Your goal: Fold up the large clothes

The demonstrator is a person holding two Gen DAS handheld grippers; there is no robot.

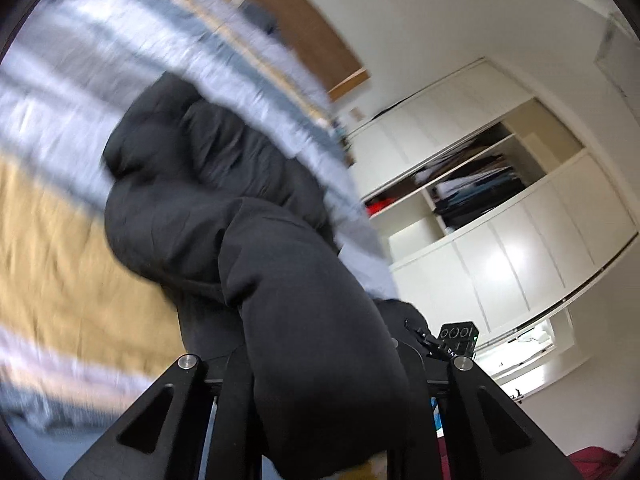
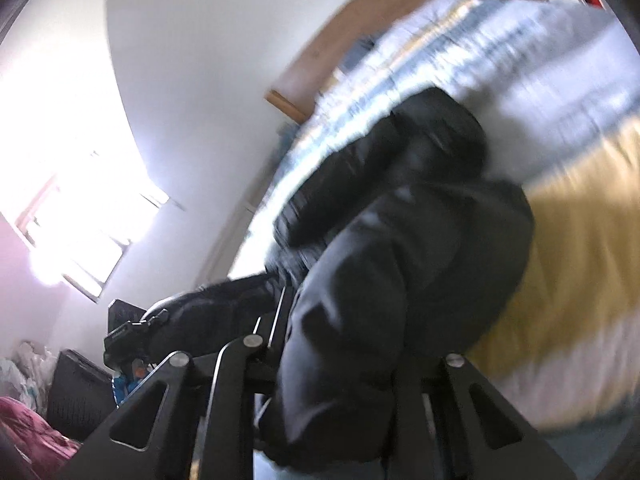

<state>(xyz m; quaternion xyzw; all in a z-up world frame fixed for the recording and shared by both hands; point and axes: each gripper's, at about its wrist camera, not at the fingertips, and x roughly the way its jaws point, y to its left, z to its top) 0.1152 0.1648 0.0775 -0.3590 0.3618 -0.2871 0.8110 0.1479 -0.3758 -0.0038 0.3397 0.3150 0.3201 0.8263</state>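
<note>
While both wrists tilt, the left hand-held gripper [image 1: 320,412] pinches a fold of the black padded jacket [image 1: 224,208], and the right hand-held gripper [image 2: 340,408] pinches another fold; the jacket hangs over the striped bed [image 1: 60,208] toward twelve o'clock.

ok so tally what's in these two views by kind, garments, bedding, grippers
black garment: 1, a puffy dark coat lifted off the bed
striped bedspread: 1, in yellow, white and grey bands
grippers: 2, left gripper and right gripper, each with its jaws shut on the coat
total: 4
</note>
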